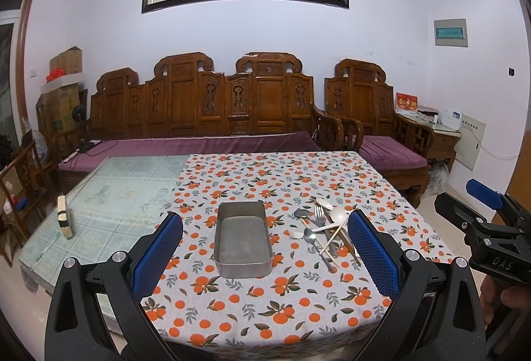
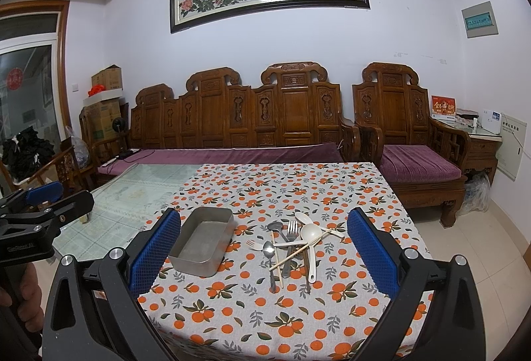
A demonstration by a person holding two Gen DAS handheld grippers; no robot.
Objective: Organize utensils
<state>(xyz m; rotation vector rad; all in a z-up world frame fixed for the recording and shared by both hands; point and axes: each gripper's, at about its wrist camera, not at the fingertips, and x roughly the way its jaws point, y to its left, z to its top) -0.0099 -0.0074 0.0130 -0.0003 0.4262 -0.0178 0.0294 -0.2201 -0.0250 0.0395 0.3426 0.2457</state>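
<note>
Both grippers are held above the near table edge, clear of everything. Left gripper (image 1: 265,248): fingers spread wide, nothing held. Right gripper (image 2: 264,248): likewise spread and empty.

An empty metal tray (image 1: 243,238) is seen on the orange-print cloth (image 1: 265,311). Just to its right the utensils (image 2: 292,245) lie in a crossed heap: metal fork (image 2: 292,230), metal spoon (image 2: 268,249), white ladle (image 2: 310,235), chopsticks (image 2: 292,256), a white plastic fork (image 2: 257,245).

Handling, as judged: all pieces stiff and light; metal handles thin, smooth, likely slippery and low against the cloth. A grip across a handle mid-length is advised, topmost piece first, since the chopsticks and ladle overlie others. Plastic pieces are expected to flex slightly. The tray may slide if bumped.
</note>
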